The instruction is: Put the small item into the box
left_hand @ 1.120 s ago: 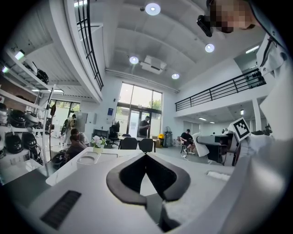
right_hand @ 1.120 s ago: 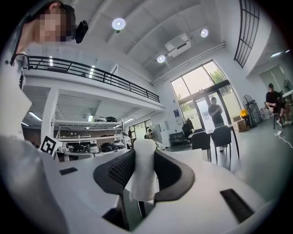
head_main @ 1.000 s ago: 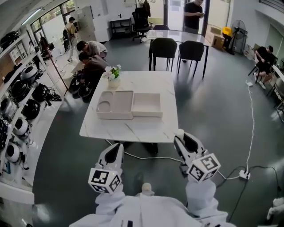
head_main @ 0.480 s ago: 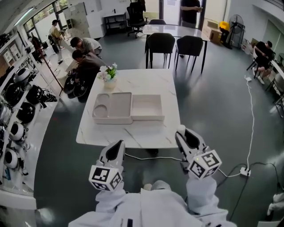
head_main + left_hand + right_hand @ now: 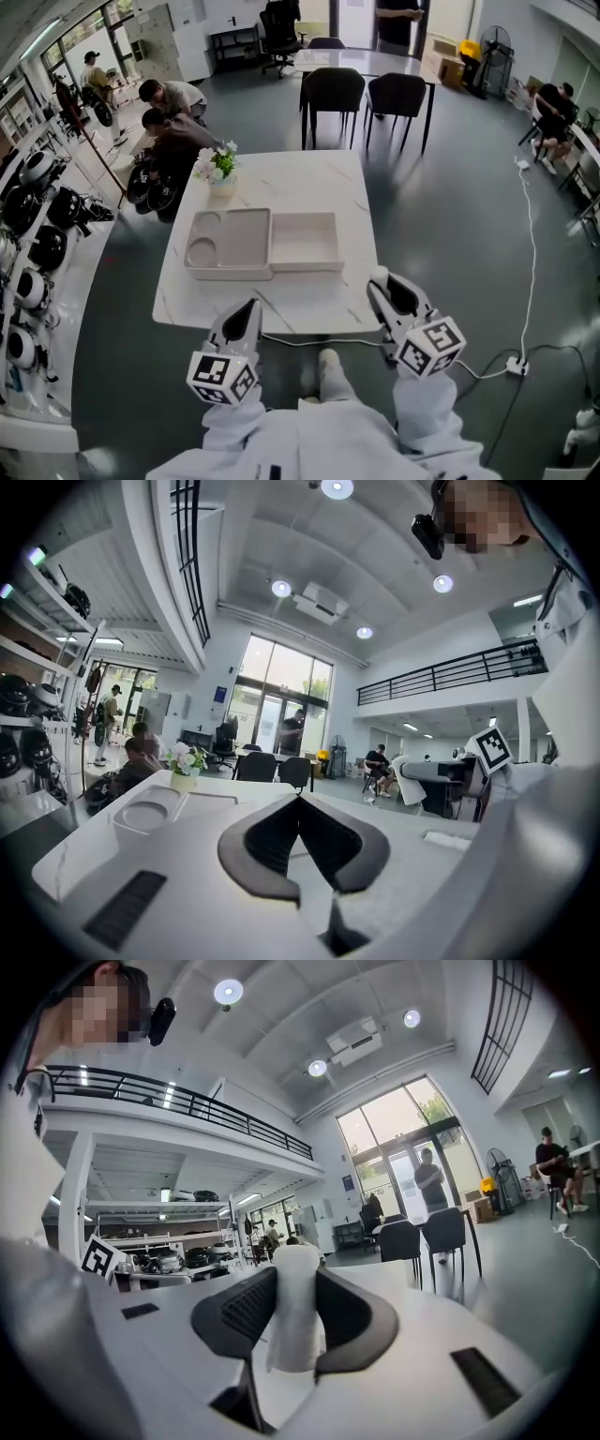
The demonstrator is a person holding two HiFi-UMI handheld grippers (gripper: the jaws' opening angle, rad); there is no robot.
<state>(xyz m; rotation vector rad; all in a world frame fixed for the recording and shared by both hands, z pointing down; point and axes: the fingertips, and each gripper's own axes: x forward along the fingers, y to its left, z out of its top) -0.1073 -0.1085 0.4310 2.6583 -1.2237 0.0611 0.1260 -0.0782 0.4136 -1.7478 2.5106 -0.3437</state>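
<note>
White marbled worktop (image 5: 314, 183), a pale tray (image 5: 246, 234) with a round recess at its left end near the middle, an open box (image 5: 302, 241) touching the tray's right side, a flower vase (image 5: 221, 186) by the far left corner

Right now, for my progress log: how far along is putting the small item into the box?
Done: the right gripper grips the white item. In hand: carrying it, short of the table. Left: set it in the box, which looks empty. The left gripper is shut, empty.
</note>
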